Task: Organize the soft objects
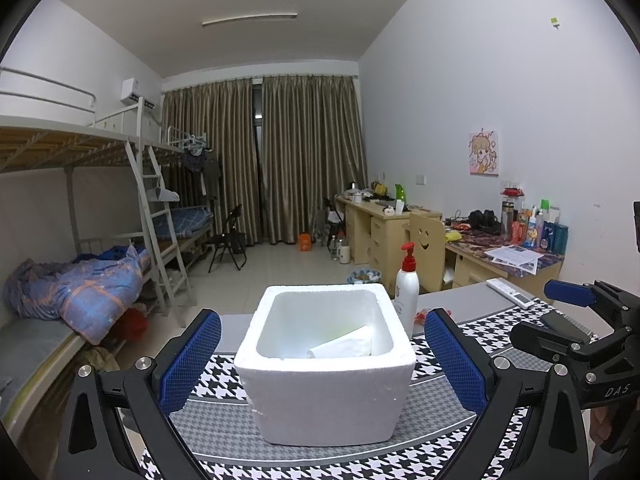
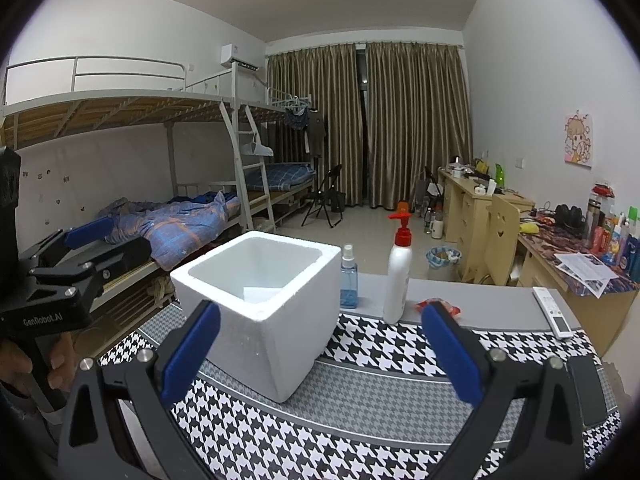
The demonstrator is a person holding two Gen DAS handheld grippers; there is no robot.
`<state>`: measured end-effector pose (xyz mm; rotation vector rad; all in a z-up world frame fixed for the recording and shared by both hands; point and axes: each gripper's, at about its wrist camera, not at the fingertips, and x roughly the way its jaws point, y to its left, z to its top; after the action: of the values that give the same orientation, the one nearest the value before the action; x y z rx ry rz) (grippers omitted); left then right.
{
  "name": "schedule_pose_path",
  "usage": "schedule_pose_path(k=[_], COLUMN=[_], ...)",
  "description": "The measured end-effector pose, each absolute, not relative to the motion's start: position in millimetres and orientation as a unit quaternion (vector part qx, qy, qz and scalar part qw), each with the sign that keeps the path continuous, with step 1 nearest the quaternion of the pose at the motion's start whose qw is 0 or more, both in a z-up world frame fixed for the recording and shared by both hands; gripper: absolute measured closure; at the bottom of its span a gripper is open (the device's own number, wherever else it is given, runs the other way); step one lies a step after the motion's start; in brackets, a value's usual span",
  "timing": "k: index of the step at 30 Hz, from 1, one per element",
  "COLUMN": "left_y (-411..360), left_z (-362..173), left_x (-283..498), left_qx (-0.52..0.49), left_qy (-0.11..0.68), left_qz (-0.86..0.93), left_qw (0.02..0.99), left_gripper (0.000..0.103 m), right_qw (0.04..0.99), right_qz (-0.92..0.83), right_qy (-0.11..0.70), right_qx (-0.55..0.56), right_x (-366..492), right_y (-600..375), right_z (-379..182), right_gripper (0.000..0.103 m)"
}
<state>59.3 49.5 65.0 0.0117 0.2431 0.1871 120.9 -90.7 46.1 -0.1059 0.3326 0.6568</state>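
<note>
Hovering spread apart and empty, the right gripper (image 2: 320,354) faces a red packet (image 2: 438,306) lying just beyond its right fingertip at centre right of the frame; the left gripper (image 1: 322,354), likewise apart, straddles the foam box (image 1: 326,364) at centre, a white soft pack (image 1: 344,346) already inside; the right looks nearer the packet, held level above the houndstooth cloth (image 2: 376,396)

White letters "DAS" are printed on the black body of the right gripper (image 1: 568,300), readable in the left wrist view. "GenRobot.AI" stands in white on the black body of the left gripper (image 2: 86,236), seen from the right wrist. Bottle labels on the far desk are too small to read.
</note>
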Motion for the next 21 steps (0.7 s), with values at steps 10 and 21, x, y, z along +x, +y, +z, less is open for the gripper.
schedule_pose_path(k=[10,21], left_y=[48,49], left_z=[60,45], left_x=[49,41], left_qx=[-0.004,-0.021], left_qy=[0.108,0.108], left_qz=[0.091,0.088], left_qw=[0.99,0.99], left_gripper=[0.001,0.001], right_qw=[0.934,0.939], right_qz=[0.319,0.311], right_qy=[0.152,0.14], right_qx=[-0.052,-0.045], right_x=[111,99], right_y=[-98,-105], right_z=[39,26], right_gripper=[0.001,0.001])
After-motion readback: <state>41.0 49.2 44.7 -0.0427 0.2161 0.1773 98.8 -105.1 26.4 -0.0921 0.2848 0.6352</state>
